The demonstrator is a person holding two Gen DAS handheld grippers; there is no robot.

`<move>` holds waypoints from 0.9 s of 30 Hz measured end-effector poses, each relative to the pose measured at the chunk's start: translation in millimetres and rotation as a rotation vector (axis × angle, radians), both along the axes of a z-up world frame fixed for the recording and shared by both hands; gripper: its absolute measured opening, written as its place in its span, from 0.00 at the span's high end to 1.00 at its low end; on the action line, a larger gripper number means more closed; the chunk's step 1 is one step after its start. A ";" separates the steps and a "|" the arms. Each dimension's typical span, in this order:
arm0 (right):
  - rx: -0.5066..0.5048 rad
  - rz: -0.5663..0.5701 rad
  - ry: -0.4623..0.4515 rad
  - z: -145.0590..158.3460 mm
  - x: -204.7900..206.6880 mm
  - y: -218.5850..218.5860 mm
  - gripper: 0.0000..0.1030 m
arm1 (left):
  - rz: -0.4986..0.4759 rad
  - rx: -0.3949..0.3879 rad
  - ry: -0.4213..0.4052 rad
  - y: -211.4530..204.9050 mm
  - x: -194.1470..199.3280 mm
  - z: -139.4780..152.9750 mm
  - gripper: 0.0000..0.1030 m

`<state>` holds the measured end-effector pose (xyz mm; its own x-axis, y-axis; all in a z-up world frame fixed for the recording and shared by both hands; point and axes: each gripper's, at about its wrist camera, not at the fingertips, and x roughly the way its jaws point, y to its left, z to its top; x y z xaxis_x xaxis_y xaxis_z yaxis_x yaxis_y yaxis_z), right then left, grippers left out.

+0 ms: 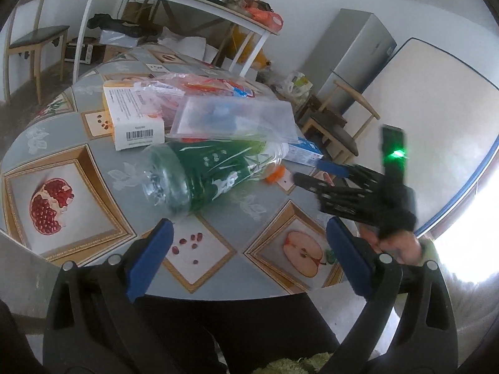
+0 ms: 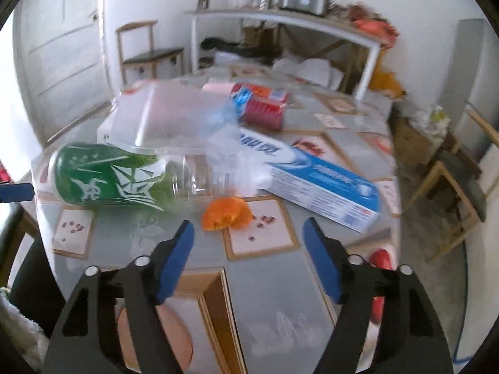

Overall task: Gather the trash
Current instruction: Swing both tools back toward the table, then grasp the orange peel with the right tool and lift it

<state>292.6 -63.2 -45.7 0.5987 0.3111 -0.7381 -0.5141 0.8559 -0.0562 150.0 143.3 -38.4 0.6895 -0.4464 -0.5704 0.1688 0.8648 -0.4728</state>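
Note:
A green-labelled plastic bottle (image 1: 205, 174) lies on its side on the fruit-print table (image 1: 93, 205); it also shows in the right wrist view (image 2: 115, 177). Behind it lie a clear plastic lid (image 1: 237, 118), a white box with a barcode (image 1: 134, 118) and a blue and white toothpaste box (image 2: 315, 180). An orange peel (image 2: 226, 213) lies just beyond my right gripper (image 2: 249, 233), which is open and empty. My left gripper (image 1: 249, 233) is open and empty, just short of the bottle's base. The right gripper also shows in the left wrist view (image 1: 315, 174).
A red snack packet (image 2: 265, 106) lies further back on the table. A white shelf table (image 1: 187, 0) with pots stands behind. Wooden chairs stand at the left (image 1: 34, 40) and right (image 2: 452, 171). A grey fridge (image 1: 358, 56) is at the right.

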 end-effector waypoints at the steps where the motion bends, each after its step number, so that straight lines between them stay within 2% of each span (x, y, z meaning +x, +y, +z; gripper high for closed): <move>1: -0.005 0.023 0.018 -5.3 6.7 4.3 0.37 | -0.005 -0.002 0.000 1.0 0.7 -0.6 0.08; 7: -0.042 0.140 0.059 -22.1 21.3 24.0 0.42 | -0.014 -0.015 0.017 7.0 7.1 -6.7 0.08; 11: -0.060 0.168 0.067 -26.1 25.2 26.7 0.47 | -0.005 -0.033 0.029 11.7 9.6 -11.3 0.08; 20: 0.004 0.132 0.100 -24.5 33.3 18.4 0.77 | -0.009 -0.042 0.033 13.8 7.7 -13.0 0.08; 27: 0.045 0.077 0.119 -20.8 22.0 4.3 0.86 | -0.004 -0.040 0.028 15.9 6.8 -11.7 0.08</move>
<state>314.6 -58.9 -66.5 0.4807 0.3874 -0.7867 -0.5794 0.8137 0.0467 156.8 159.3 -50.1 0.6716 -0.4723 -0.5709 0.1587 0.8443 -0.5119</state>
